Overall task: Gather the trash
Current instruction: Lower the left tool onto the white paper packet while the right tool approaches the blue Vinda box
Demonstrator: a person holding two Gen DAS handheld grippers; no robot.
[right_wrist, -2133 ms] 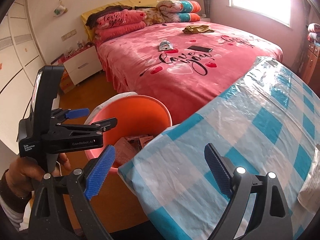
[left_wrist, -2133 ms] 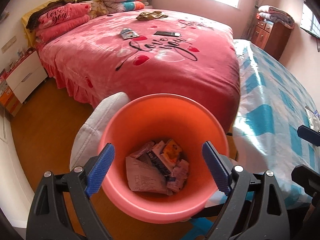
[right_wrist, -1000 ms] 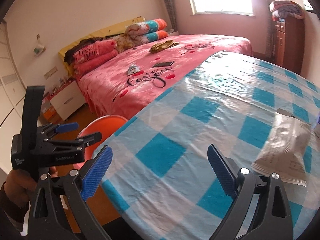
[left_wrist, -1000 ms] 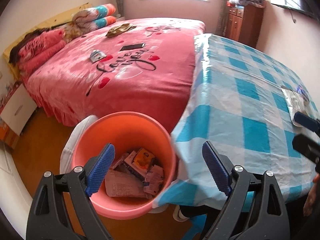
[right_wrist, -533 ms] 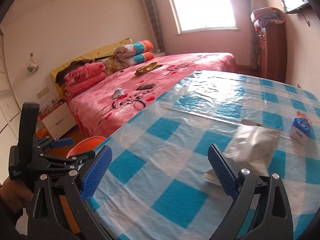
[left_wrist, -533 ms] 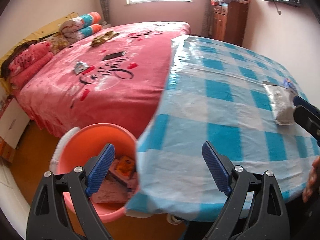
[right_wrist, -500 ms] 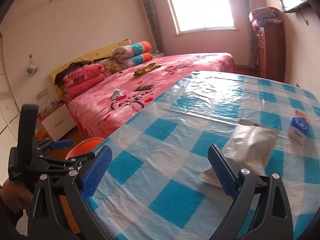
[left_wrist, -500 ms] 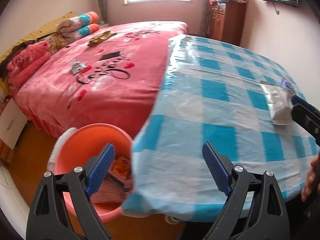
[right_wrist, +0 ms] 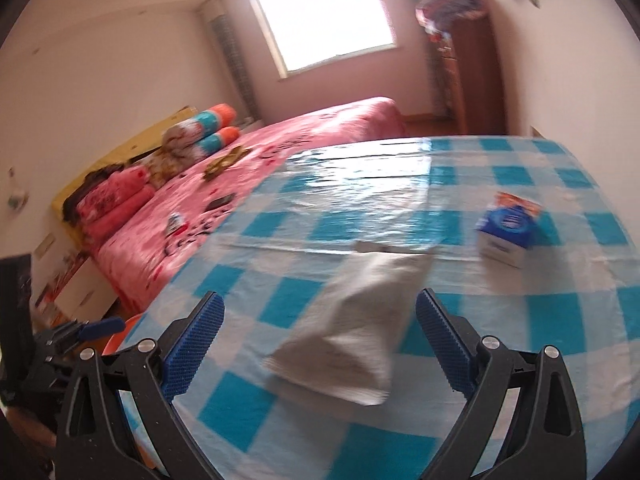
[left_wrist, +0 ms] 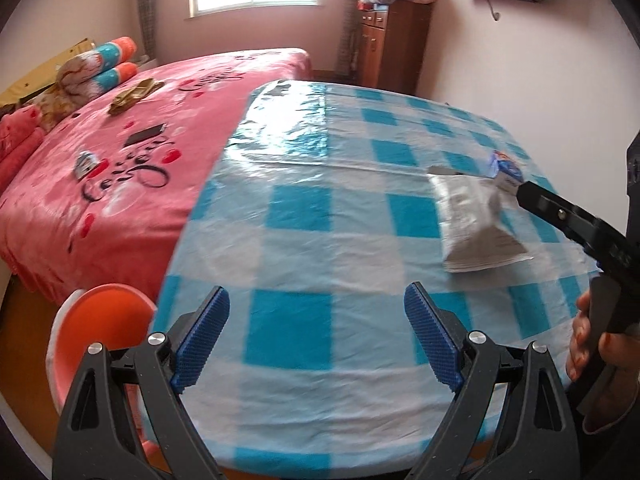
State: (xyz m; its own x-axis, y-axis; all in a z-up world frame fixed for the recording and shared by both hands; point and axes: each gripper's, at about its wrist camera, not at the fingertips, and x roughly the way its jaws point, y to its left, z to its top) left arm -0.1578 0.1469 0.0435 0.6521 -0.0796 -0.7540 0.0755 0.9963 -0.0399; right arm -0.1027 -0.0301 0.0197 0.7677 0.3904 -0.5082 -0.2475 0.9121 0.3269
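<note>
Both views have swung away from the orange bin (left_wrist: 100, 320) and now look over the checked table (left_wrist: 304, 216). Each hand-held gripper, left (left_wrist: 316, 336) and right (right_wrist: 318, 344), is wide open and empty. A crumpled silver bag (right_wrist: 356, 324) lies on the table just ahead of the right one, with a small blue box (right_wrist: 508, 228) beyond it. The reach is on; next, close on the bag.

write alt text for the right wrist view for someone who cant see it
The open right gripper frames a crumpled silvery bag lying on a blue-and-white checked table. A small blue-and-white carton stands farther right, and a pink bed lies beyond.
</note>
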